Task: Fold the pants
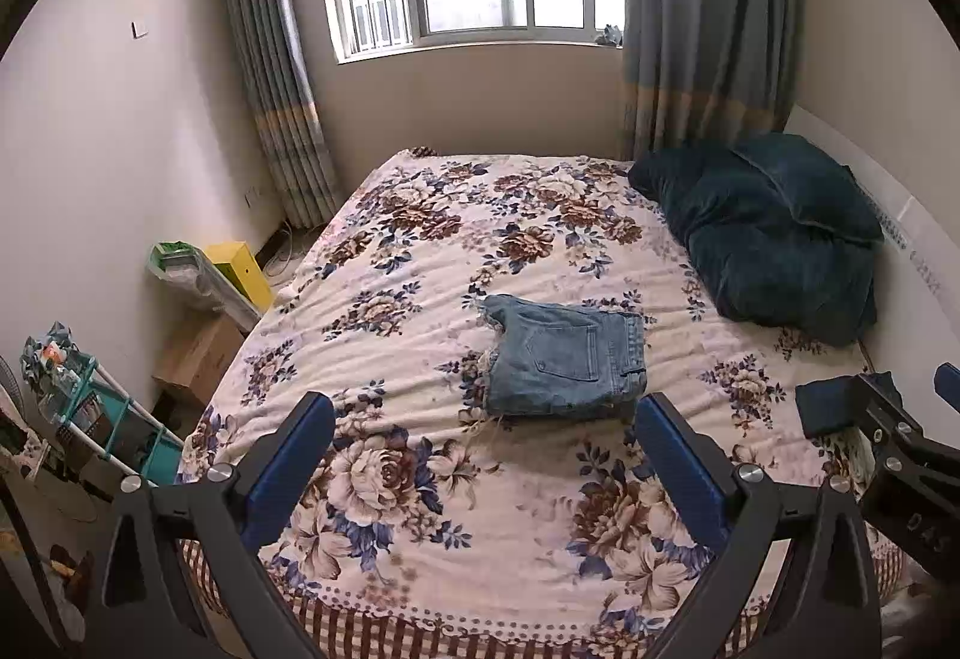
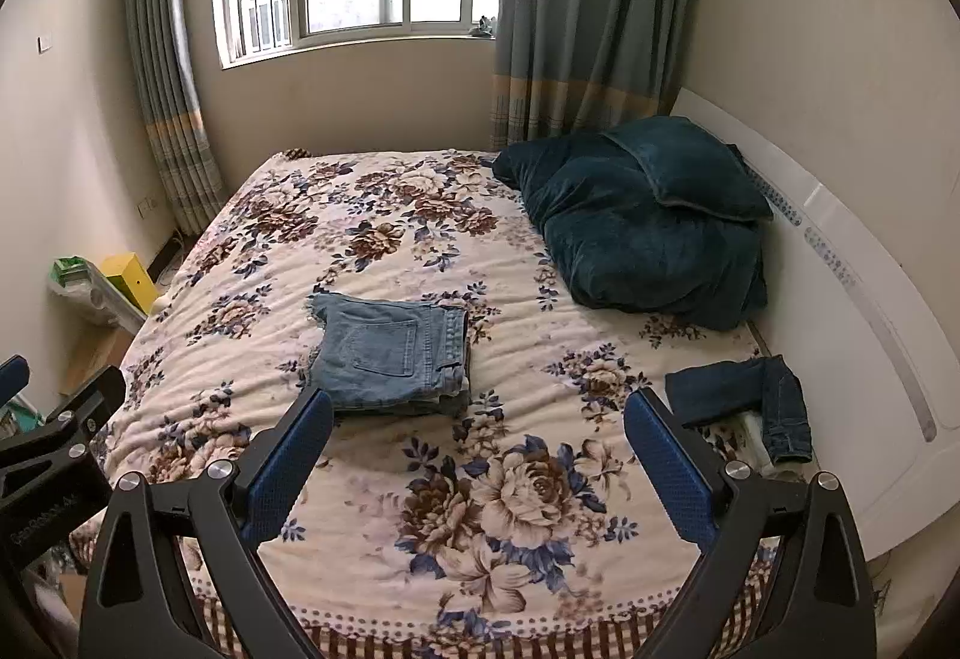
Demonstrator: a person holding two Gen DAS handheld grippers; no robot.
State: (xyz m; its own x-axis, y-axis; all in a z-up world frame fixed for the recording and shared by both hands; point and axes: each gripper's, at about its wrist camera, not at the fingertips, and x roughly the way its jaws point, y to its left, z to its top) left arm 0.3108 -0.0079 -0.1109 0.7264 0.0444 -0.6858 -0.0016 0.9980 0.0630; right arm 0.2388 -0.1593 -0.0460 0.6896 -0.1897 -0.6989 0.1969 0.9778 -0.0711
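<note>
Light-blue denim pants (image 2: 393,356) lie folded in a compact stack mid-bed (image 2: 540,509). Left gripper (image 1: 483,455) and right gripper (image 2: 477,449) hover over the near edge, wide open, empty. The denim looks soft yet heavy; the thick waistband edge seems the best place to grip.

Folded light-blue pants (image 1: 564,356) on floral bedspread (image 1: 420,251), left gripper (image 1: 486,419) fingers (image 1: 300,449) spread wide, empty
</note>
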